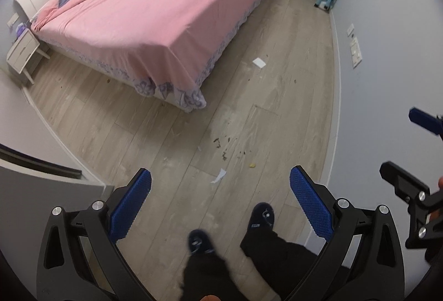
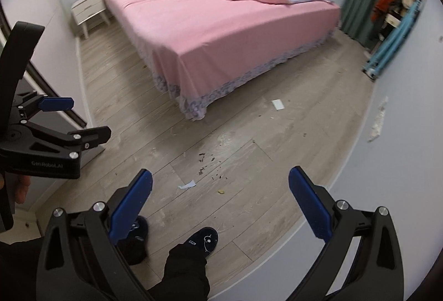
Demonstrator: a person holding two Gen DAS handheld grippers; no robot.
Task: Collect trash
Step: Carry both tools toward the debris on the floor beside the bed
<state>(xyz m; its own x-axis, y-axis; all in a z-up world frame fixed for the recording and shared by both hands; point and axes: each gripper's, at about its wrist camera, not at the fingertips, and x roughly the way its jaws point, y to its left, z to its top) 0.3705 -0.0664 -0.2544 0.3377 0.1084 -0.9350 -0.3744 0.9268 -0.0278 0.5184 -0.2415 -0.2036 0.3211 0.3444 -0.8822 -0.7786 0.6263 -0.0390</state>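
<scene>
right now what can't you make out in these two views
- Dark specks on the floor: too small to identify in either view.
- Yellowish bit: too small to name.
- Any trash bin: none in view.
- Right hand-held gripper: cut off by the left wrist view's edge.
- Items beyond the bed: small and blurred in the right wrist view.

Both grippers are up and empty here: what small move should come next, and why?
Probably lower the left gripper toward the torn paper scrap on the floor: it lies nearest the feet, and both grippers, left and right, are open, holding nothing.
</scene>
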